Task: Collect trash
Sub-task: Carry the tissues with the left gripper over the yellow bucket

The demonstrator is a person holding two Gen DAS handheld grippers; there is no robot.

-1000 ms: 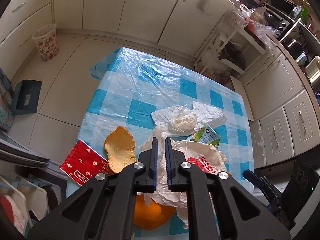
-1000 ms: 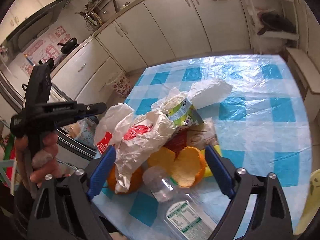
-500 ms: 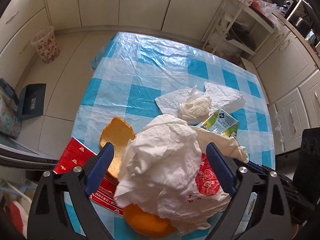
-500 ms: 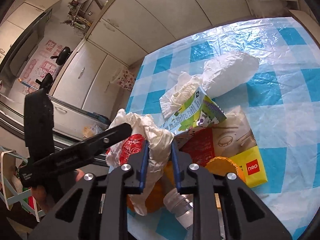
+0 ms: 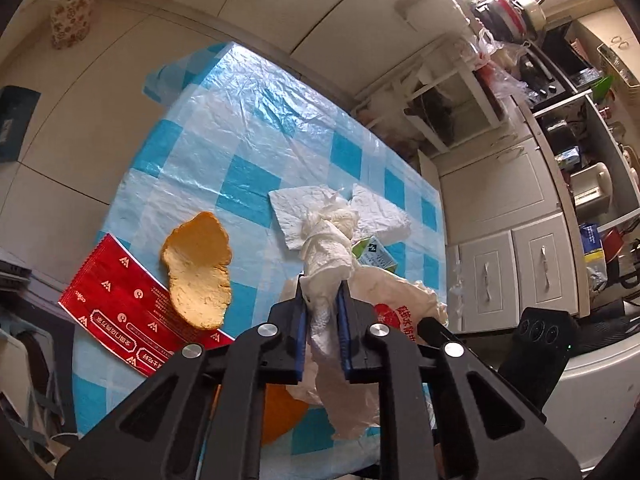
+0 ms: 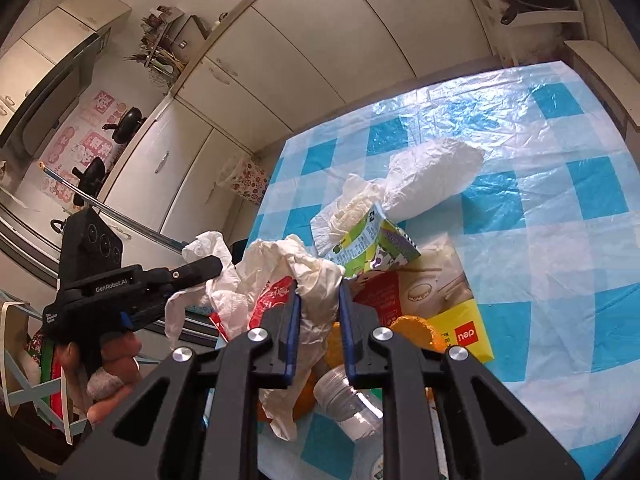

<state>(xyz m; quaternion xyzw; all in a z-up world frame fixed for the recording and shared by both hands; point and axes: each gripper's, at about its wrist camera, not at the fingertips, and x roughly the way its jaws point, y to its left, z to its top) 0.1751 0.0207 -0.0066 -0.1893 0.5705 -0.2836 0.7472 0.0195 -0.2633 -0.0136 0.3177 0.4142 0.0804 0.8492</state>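
Both the left gripper point(image 5: 322, 316) and the right gripper point(image 6: 318, 320), jaws just closed, pinch the white plastic bag point(image 6: 280, 276); orange peel point(image 5: 198, 268), tissues point(image 5: 340, 216) and carton point(image 6: 372, 244) remain uncollected on the table point(image 6: 560, 200).

Crumpled white plastic bag point(image 6: 288, 276) lifted above orange peels point(image 5: 198, 268).

"GenRobot.AI" runs in white along the black left gripper point(image 6: 192, 280), "deli", seen upside down, marks a yellow packet point(image 6: 466, 330), and red characters on the white plastic bag point(image 5: 400, 312) look Chinese but stay unreadable.
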